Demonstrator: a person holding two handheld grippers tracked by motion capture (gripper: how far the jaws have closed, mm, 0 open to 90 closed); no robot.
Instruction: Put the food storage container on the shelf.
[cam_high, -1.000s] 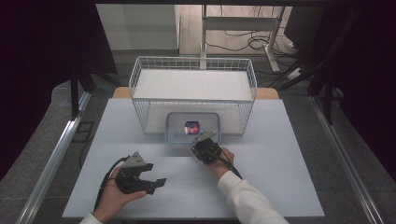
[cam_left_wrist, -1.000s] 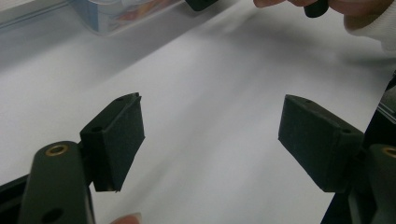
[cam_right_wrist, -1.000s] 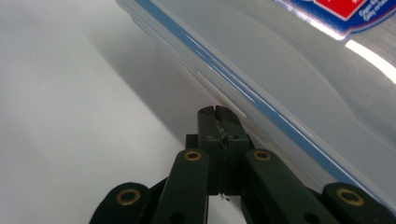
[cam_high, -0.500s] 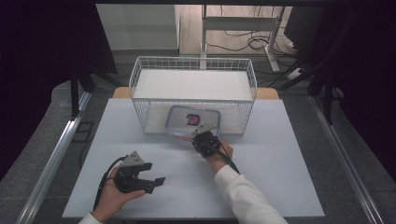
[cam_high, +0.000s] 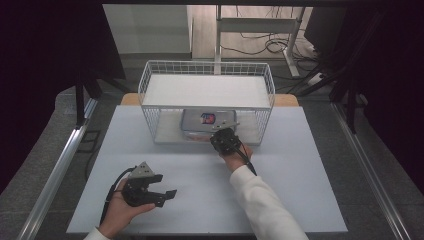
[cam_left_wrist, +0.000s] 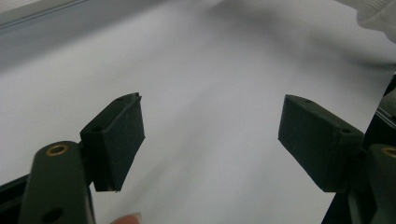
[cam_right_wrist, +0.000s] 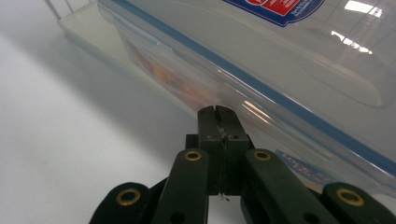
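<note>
A clear plastic box (cam_high: 206, 120) with a blue-rimmed lid and a red and blue label lies under the shelf of a white wire rack (cam_high: 150, 75). My right gripper (cam_high: 223, 134) is at the rack's open front, shut, with nothing between its jaws. In the right gripper view its tips (cam_right_wrist: 217, 111) press against the side of the box (cam_right_wrist: 289, 60), just below the lid's rim. My left gripper (cam_high: 167, 195) rests in a hand at the table's front left, open and empty, and the left gripper view shows its pads (cam_left_wrist: 119, 140) wide apart above the bare table.
The white table (cam_high: 300, 165) spreads around both hands. The rack stands at the table's far edge, its solid white shelf (cam_high: 207, 90) covering the space above the box. A white sleeve (cam_high: 265, 205) crosses the front right.
The right gripper has moved forward toward the rack, and the box has slid farther back under the shelf. The left gripper has barely shifted.
</note>
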